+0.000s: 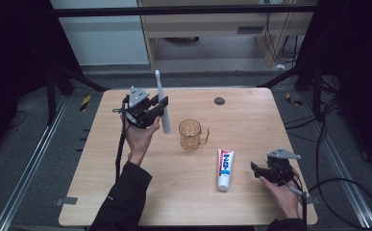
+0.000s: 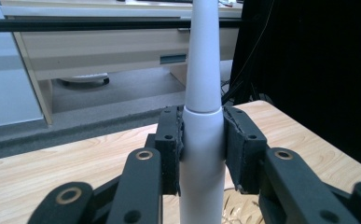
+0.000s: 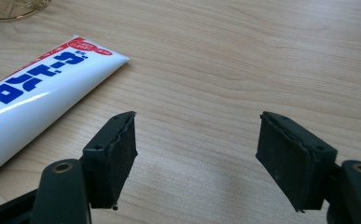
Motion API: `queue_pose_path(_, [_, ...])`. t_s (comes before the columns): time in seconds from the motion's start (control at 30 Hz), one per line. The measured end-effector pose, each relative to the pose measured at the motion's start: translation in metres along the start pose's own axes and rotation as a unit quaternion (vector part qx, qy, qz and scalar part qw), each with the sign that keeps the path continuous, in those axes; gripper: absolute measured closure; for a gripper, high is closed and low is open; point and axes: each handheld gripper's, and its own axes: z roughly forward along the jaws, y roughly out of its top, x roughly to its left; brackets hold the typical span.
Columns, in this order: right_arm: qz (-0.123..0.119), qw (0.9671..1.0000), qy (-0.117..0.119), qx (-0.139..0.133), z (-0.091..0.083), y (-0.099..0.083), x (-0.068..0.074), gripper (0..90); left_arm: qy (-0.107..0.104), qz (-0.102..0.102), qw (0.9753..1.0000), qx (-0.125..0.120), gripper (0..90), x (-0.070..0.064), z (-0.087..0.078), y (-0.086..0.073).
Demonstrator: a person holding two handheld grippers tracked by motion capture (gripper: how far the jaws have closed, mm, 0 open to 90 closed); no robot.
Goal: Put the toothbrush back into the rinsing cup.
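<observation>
The left gripper clamps a white toothbrush upright above the table, just left of the mug. The right gripper, jaws spread, rests beside the toothpaste.

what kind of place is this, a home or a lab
Most likely a lab or recording rig, not a home: a bare wooden table sits inside a black metal frame, loose cables trail over grey carpet, and the left gripper holds a toothbrush.
</observation>
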Motion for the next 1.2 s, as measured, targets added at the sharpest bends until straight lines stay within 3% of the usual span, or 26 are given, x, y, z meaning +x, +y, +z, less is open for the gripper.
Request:
queue_pose_path(0.53, [0.000,1.0000,0.000,-0.003,0.000,-0.001,0.000,28.1,-0.007,-0.005,0.9995,-0.031,67.8,-0.011,0.014,0.008])
queue_pose_path(0.83, [0.001,1.0000,-0.001,-0.003,0.000,0.000,0.000,28.1,-0.017,-0.003,0.9992,-0.036,67.8,-0.020,0.022,0.009])
queue_pose_path(1.2, [0.003,1.0000,0.002,-0.003,0.000,0.000,0.000,28.1,-0.028,0.004,0.9993,-0.024,67.8,-0.030,0.037,0.004])
